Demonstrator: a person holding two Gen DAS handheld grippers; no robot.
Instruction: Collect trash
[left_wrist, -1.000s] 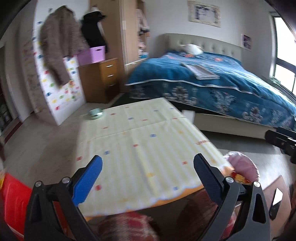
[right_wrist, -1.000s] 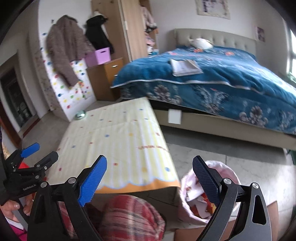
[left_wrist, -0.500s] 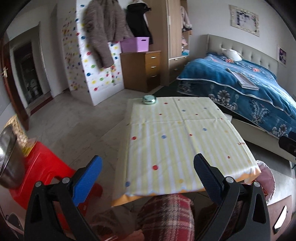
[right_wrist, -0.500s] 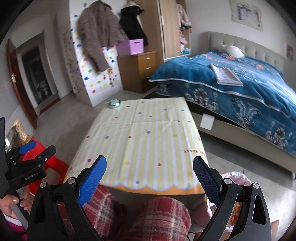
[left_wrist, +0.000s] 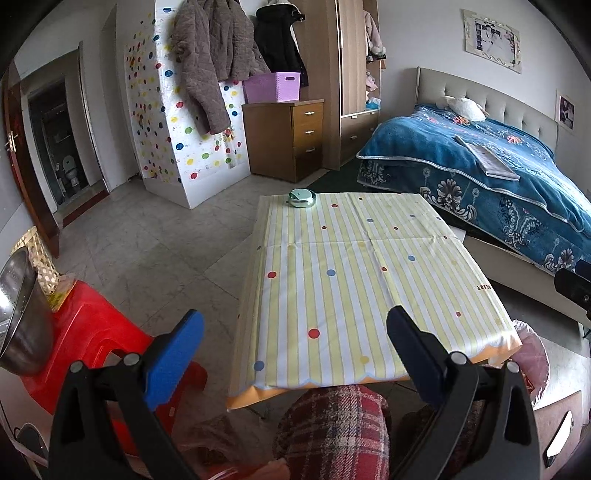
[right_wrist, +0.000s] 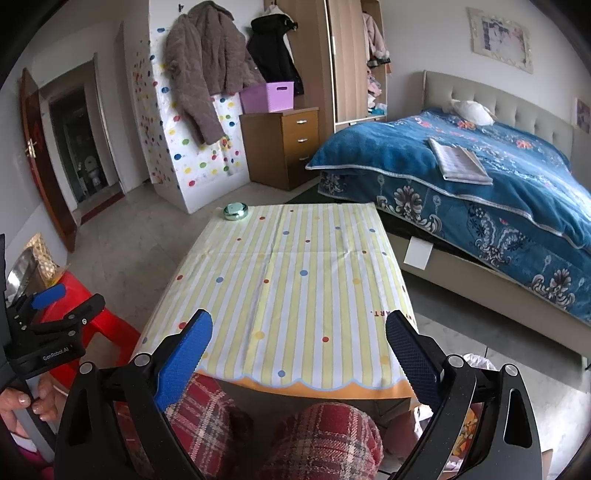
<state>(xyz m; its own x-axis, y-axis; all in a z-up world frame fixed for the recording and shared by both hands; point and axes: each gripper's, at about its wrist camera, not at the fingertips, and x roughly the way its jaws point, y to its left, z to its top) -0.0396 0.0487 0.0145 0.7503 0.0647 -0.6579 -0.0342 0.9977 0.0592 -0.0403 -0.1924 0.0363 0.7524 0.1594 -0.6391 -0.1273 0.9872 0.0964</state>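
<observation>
A low table with a yellow striped, dotted cloth (left_wrist: 354, 280) (right_wrist: 295, 288) stands in front of me. On its far left corner sits a small round green tin (left_wrist: 301, 197) (right_wrist: 235, 211). A pink trash bag (left_wrist: 532, 360) (right_wrist: 476, 363) holding scraps stands on the floor at the table's near right corner. My left gripper (left_wrist: 295, 354) hovers open over the table's near edge, nothing between its blue pads. My right gripper (right_wrist: 299, 354) is open too, above the same edge. The left gripper (right_wrist: 48, 321) also shows at the left of the right wrist view, held by a hand.
A red plastic stool (left_wrist: 92, 343) with a steel bowl (left_wrist: 18, 317) stands left of the table. A bed with a blue cover (right_wrist: 480, 173) lies to the right. A wooden drawer unit (left_wrist: 291, 138) and a dotted cabinet (left_wrist: 173, 144) stand behind. Plaid-clad knees (right_wrist: 317, 443) sit under the near edge.
Both views have swung left and settled on the table. The stool and bowl came into view, and the trash bag slid toward the right edge. Both grippers stayed open.
</observation>
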